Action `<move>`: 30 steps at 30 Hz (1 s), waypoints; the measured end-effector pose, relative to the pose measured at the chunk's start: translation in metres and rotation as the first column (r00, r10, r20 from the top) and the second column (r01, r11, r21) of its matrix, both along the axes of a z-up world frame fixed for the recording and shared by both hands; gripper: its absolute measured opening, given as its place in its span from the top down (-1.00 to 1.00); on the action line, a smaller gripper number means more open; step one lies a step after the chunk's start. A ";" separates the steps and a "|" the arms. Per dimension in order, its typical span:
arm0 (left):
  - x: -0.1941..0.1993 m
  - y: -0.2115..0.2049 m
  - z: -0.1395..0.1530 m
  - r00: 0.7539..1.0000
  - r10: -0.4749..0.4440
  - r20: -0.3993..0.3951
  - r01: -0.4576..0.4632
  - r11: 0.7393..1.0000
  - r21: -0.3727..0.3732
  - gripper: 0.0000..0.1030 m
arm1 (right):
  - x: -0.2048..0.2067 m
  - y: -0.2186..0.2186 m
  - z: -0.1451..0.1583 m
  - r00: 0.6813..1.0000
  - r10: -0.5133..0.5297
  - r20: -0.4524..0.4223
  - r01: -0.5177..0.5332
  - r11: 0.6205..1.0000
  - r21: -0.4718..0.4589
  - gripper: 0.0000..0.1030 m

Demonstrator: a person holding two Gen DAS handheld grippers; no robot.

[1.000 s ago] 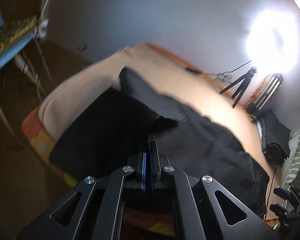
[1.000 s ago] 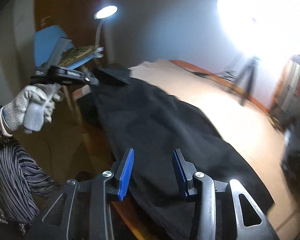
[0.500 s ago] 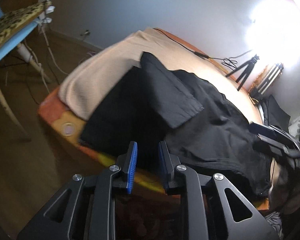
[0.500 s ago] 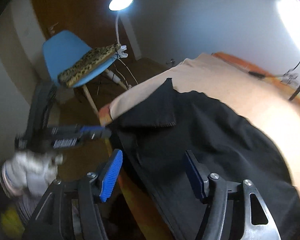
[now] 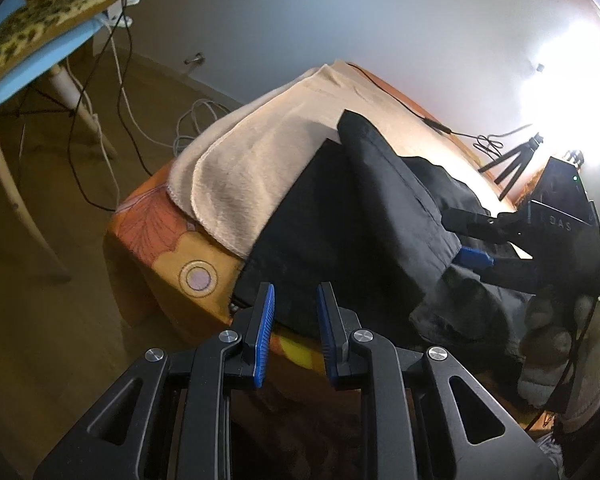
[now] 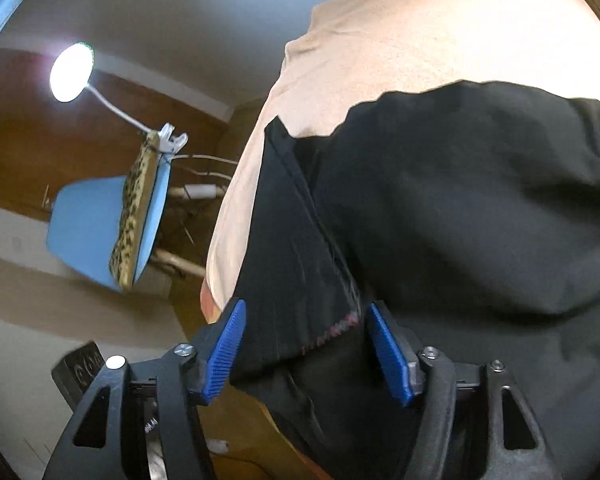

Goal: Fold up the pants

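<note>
Black pants lie on a beige blanket over the bed, one leg end folded back on top. My left gripper is open and empty, just short of the pants' near edge at the bed corner. My right gripper is open, its blue pads on either side of the folded leg's hem, not closed on it. In the left wrist view the right gripper reaches in from the right, held by a gloved hand.
A blue chair with a leopard-print cushion stands left of the bed on the wooden floor, with cables beneath. A clip lamp shines by the chair. A bright ring light and small tripod stand at the far right of the bed.
My left gripper let go of the pant leg, opened and drew back to the bed's corner. My right gripper moved down to the folded leg's hem, its open jaws now straddling it.
</note>
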State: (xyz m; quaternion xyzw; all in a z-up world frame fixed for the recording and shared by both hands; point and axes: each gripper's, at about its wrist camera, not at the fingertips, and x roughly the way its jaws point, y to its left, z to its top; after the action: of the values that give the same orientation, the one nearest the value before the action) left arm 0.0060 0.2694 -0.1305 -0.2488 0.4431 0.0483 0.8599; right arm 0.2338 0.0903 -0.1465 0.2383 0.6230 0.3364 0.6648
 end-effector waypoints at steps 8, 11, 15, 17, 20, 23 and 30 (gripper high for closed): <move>-0.008 0.022 0.000 0.998 0.050 0.034 -0.049 0.998 -0.039 0.61 | -0.002 0.046 0.041 0.976 0.140 0.165 -0.135 0.990 -0.043 0.81; -0.014 0.032 0.001 0.996 0.075 0.039 -0.073 0.996 -0.048 0.61 | -0.010 0.068 0.048 0.959 0.213 0.188 -0.211 0.977 -0.033 0.81; -0.020 0.043 0.000 0.993 0.110 0.038 -0.108 0.993 -0.056 0.61 | -0.025 0.102 0.044 0.925 0.319 0.206 -0.313 0.948 -0.064 0.72; -0.024 0.049 0.000 0.991 0.126 0.040 -0.123 0.990 -0.063 0.61 | -0.029 0.117 0.037 0.917 0.353 0.189 -0.349 0.936 -0.052 0.35; -0.028 0.053 0.001 0.991 0.131 0.039 -0.128 0.989 -0.067 0.61 | -0.036 0.130 0.032 0.903 0.389 0.180 -0.385 0.921 -0.057 0.18; -0.030 0.057 0.001 0.990 0.137 0.039 -0.134 0.989 -0.063 0.61 | -0.048 0.132 0.037 0.859 0.447 0.248 -0.428 0.894 -0.129 0.08; -0.024 0.061 -0.005 0.991 0.131 0.031 -0.128 0.987 -0.096 0.61 | -0.094 0.132 0.032 0.641 0.675 0.365 -0.500 0.729 -0.468 -0.02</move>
State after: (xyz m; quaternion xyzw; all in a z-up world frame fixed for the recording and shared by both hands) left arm -0.0177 0.3300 -0.1355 -0.3179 0.4120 0.0787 0.8503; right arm 0.1396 0.2221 -0.1143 -0.1917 0.5122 0.4798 0.6861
